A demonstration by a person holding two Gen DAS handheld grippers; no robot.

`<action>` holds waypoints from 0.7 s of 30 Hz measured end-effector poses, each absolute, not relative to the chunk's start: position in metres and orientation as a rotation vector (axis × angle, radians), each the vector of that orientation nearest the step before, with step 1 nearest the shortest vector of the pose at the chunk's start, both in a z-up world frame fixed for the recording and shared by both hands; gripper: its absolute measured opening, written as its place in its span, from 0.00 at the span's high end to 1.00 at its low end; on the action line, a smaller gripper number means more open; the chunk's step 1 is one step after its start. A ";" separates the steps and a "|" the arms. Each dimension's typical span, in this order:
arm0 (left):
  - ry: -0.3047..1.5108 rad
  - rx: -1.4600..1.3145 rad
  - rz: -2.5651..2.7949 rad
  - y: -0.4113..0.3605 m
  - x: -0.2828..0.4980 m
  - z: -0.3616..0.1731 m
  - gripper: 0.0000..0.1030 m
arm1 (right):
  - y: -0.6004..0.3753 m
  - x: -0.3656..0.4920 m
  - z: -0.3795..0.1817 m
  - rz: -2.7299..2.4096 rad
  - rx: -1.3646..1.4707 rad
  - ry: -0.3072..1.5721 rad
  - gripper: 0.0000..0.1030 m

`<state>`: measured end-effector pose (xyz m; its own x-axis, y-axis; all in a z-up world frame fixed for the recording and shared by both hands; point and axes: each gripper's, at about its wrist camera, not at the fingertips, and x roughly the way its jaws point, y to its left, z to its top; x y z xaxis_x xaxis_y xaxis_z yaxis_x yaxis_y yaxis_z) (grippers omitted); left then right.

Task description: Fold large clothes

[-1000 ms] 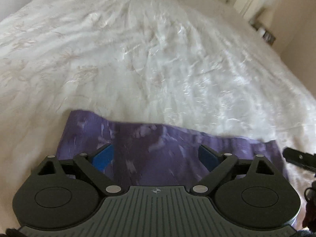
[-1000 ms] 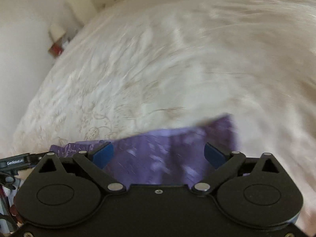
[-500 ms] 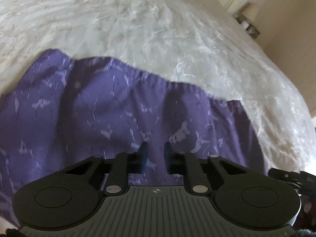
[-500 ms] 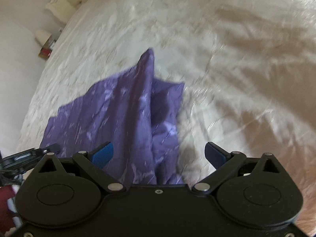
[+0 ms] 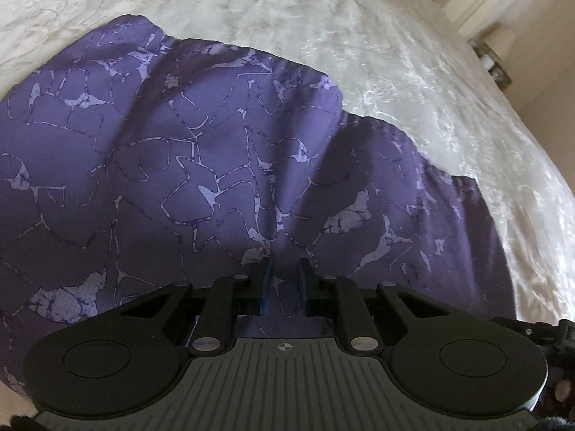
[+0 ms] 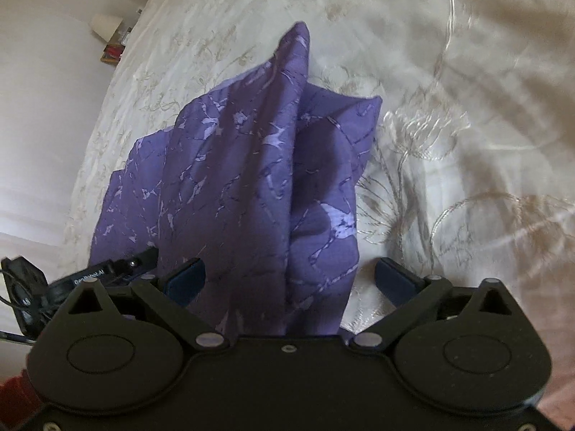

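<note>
A large purple garment (image 5: 222,165) with a pale cracked pattern lies on a white embroidered bedspread (image 5: 359,36). In the left wrist view my left gripper (image 5: 284,280) is shut on a fold of the garment at its near edge, the cloth bunched between the blue pads. In the right wrist view the garment (image 6: 244,179) rises in a peaked fold running away from me. My right gripper (image 6: 289,280) is open, its fingers straddling the near end of the cloth without pinching it.
The bedspread (image 6: 449,143) spreads all around the garment. A tufted headboard and bedside clutter (image 5: 492,64) stand at the far right in the left wrist view. A nightstand with small items (image 6: 111,36) is at the far left in the right wrist view.
My left gripper closed from wide open onto the garment and moved forward over it. The right gripper stayed open while the cloth rose into a peaked fold before it.
</note>
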<state>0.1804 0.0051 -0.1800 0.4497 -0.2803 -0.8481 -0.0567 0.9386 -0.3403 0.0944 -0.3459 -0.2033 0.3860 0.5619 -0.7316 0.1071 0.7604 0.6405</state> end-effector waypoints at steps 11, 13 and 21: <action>1.066 -0.337 -0.121 -0.012 0.148 -0.157 0.84 | -0.369 0.099 -0.226 0.368 0.908 1.118 0.00; 1.070 -0.320 -0.134 -0.017 0.136 -0.156 0.84 | -0.369 0.096 -0.224 0.379 0.909 1.112 0.00; 1.118 -0.330 -0.091 -0.023 0.126 -0.173 0.84 | -0.367 0.100 -0.222 0.408 0.858 1.136 0.00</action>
<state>0.1256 -0.0232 -0.1730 0.4397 -0.2359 -0.8666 -0.0931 0.9477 -0.3052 0.0996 -0.3668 -0.2216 0.3950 0.6790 -0.6188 0.1303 0.6254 0.7694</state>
